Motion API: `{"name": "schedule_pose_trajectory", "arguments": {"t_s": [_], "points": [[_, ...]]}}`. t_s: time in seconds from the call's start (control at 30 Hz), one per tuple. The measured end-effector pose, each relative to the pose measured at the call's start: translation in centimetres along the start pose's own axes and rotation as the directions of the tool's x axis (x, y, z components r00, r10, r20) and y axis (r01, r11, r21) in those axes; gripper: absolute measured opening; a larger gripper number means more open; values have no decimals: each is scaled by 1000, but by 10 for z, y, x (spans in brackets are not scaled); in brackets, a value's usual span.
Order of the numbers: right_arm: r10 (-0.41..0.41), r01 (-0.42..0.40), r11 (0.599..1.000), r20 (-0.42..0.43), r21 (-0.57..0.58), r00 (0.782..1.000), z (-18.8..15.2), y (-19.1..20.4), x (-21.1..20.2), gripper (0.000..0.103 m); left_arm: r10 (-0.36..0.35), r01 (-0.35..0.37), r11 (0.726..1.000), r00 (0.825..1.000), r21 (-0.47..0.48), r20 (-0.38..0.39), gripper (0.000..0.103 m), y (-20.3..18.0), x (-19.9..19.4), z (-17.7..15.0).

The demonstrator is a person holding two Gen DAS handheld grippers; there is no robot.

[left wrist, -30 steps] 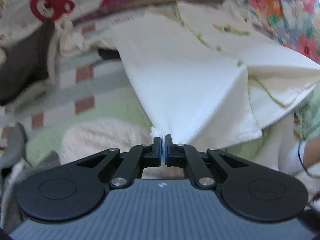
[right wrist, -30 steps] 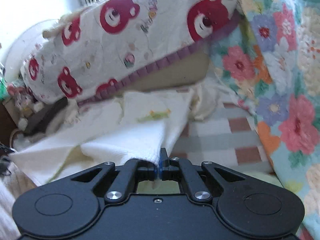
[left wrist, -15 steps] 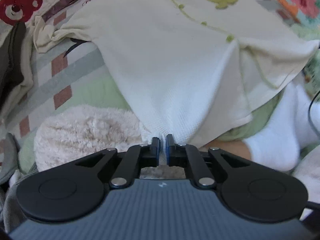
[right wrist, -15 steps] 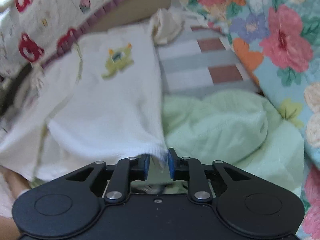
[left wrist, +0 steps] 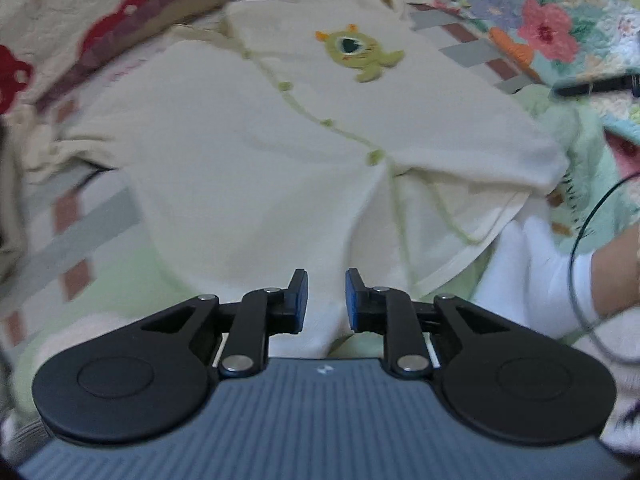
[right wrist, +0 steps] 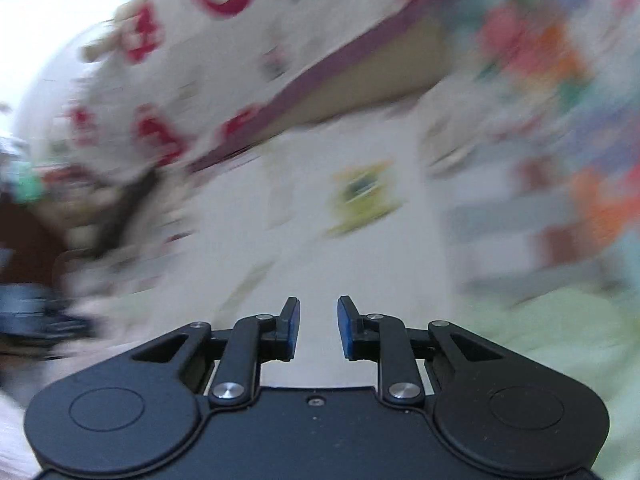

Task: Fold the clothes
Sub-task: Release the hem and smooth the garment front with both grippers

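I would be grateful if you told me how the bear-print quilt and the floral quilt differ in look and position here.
The bear-print quilt is cream with red bears and a purple border; the floral quilt is pale blue-green with pink and orange flowers. In the left wrist view, the bear-print quilt lies beyond the cream baby top to the upper left, the floral quilt to the upper right. Both are patterned bedding bordering the top.

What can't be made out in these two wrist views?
- Left wrist: the cream shirt's near hem, hidden behind the left gripper.
- Left wrist: the white-gloved hand, cut off at the right edge.
- Right wrist: motion blur smears the shirt's green patch; the bedding prints are unreadable.
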State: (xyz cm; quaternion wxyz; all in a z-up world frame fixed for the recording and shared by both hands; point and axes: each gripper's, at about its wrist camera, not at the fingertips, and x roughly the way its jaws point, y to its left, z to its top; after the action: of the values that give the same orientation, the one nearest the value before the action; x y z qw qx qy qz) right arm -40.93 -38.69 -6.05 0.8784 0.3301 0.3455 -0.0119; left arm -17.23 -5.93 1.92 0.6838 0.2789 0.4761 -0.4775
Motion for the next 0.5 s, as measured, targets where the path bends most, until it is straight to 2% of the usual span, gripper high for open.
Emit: {"name": "schedule_pose_trajectory", "arguments": {"t_s": [0.03,0.07,0.13,0.27,0.33,0.37,0.43,0.5], "points": [[105,-101,994,-68,51,992,-2,-1,19,26,-24,24,1000,1000,2,-3,19,-4,13,5],[171,-159,983,-126,95,977,-4,-2,38,26,-48,48,999,999,3,-6,19,-9,26,10],[218,-189,972,-244,138,945,-12,-2,80,27,-52,52,999,999,-13,7,19,-7,46,22],[102,-117,993,-385,-17,917,-25,10,147,27,-60,61,997,998,-44,31,19,-5,87,47],[9,-98,978,-432,-184,902,-32,32,168,27,-93,93,994,996,-52,-8,19,-4,96,50],[-37,-97,956,-445,-276,895,-38,44,175,29,-105,104,993,994,-52,-19,19,-5,99,49],[-104,-114,900,-461,-421,881,-49,67,182,53,-123,121,991,992,-49,-37,20,-8,103,45],[-157,-129,838,-461,-530,873,-58,82,188,60,-148,143,987,987,-75,-59,21,-8,110,38]]}}
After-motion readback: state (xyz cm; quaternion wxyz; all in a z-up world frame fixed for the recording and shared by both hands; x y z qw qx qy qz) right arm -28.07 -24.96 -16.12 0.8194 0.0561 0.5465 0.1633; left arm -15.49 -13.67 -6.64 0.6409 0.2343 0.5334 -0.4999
